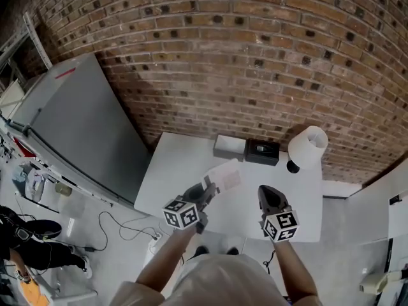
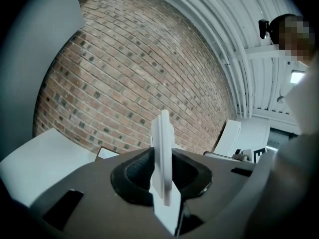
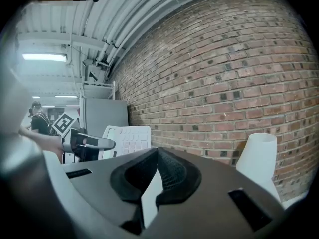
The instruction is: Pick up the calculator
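The white calculator (image 1: pixel 225 178) is lifted off the white table (image 1: pixel 167 171), its lower edge clamped in my left gripper (image 1: pixel 208 189). In the left gripper view the calculator (image 2: pixel 162 148) stands edge-on between the dark jaws, which press on both of its faces. The right gripper view shows the calculator's key face (image 3: pixel 127 140) at the left, with the left gripper (image 3: pixel 87 144) under it. My right gripper (image 1: pixel 268 196) hovers over the table to the right of the calculator, apart from it. Its jaws meet at the tips with nothing between them.
A white box (image 1: pixel 229 146) and a black box (image 1: pixel 262 152) sit at the table's back edge against the brick wall. A white lampshade-like cylinder (image 1: pixel 308 146) stands at the back right. A grey cabinet (image 1: pixel 76 126) is left of the table.
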Available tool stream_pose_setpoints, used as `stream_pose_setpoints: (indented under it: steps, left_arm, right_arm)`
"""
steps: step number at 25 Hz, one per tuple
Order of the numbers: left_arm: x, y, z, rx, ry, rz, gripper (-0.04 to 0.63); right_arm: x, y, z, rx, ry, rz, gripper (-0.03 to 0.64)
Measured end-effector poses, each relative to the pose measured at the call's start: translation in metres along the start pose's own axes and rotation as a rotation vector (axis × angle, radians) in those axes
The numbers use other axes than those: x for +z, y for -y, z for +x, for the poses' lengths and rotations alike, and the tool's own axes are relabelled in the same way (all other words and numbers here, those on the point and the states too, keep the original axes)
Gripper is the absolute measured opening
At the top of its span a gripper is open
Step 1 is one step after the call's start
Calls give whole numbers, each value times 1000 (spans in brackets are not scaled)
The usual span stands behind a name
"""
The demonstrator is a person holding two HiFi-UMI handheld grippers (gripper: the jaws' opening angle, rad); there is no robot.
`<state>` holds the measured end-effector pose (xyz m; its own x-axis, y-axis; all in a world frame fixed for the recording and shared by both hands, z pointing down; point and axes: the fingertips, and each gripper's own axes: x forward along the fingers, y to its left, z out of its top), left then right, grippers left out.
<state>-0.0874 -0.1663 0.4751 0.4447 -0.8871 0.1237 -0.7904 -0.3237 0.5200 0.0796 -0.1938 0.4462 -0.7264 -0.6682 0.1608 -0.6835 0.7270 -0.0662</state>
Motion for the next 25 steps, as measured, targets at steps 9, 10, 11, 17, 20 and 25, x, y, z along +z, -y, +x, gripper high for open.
stream_pose_setpoints:
  steps: [9,10,11,17,20,25]
  left_arm:
    - [12,-2,-11,-47,4,5,87]
    - [14,-3,-12,-50,5,3,87]
    - [16,-3,-13,-52,5,1,87]
    - [16,-2,-15,-58,17,-14,87]
    - [17,-2,-14,-58,18,-16,87]
    - [18,0,-13,-59,21,-12,87]
  right_arm:
    - [10,-16,-1,-34,29,-7,11]
    - [11,-18,-1,-37,29,-8,11]
    - [13,-19,-1,-41,28,-7,11]
    - [13,-16,-3,-51,34,-7,11]
    - [14,-14,-2,-53,35,-9,11]
    - [19,-15,-2,-47,44,-18,11]
